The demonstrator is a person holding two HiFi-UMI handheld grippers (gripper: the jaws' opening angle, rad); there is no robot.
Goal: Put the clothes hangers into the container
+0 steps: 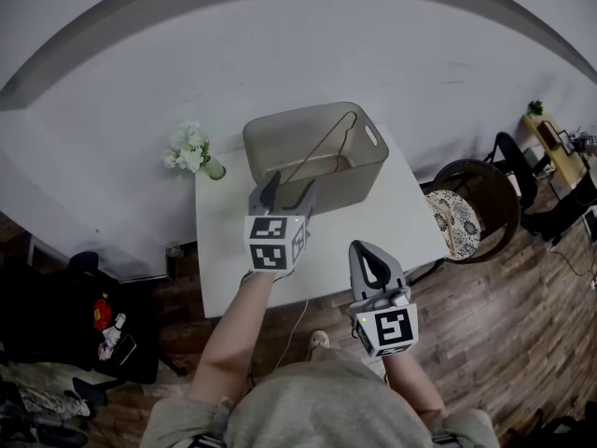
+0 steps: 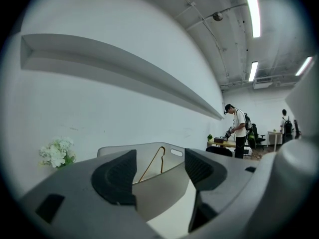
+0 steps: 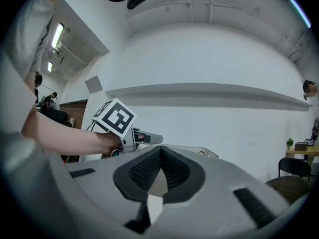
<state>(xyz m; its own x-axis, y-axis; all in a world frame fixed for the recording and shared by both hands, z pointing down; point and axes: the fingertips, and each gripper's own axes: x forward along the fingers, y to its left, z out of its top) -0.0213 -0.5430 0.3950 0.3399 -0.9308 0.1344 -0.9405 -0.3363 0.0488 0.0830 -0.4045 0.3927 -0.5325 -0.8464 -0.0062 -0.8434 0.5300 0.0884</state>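
Observation:
A translucent grey container (image 1: 366,157) stands at the far side of the white table (image 1: 229,245). One tan clothes hanger (image 1: 322,149) leans inside it with its hook up. My left gripper (image 1: 287,190) hovers just in front of the container's near wall, open, with nothing between its pads. In the left gripper view the left gripper (image 2: 159,172) frames the container (image 2: 149,190) and the hanger (image 2: 151,164) between its spread jaws. My right gripper (image 1: 370,253) is nearer to me over the table's front right part, shut and empty. In the right gripper view the right gripper (image 3: 159,154) has its jaws pressed together.
A vase of white flowers (image 1: 191,149) stands at the table's far left corner. A round chair (image 1: 471,211) sits to the right of the table. Bags and clutter (image 1: 107,329) lie on the wooden floor at the left. A person (image 2: 239,129) stands far off.

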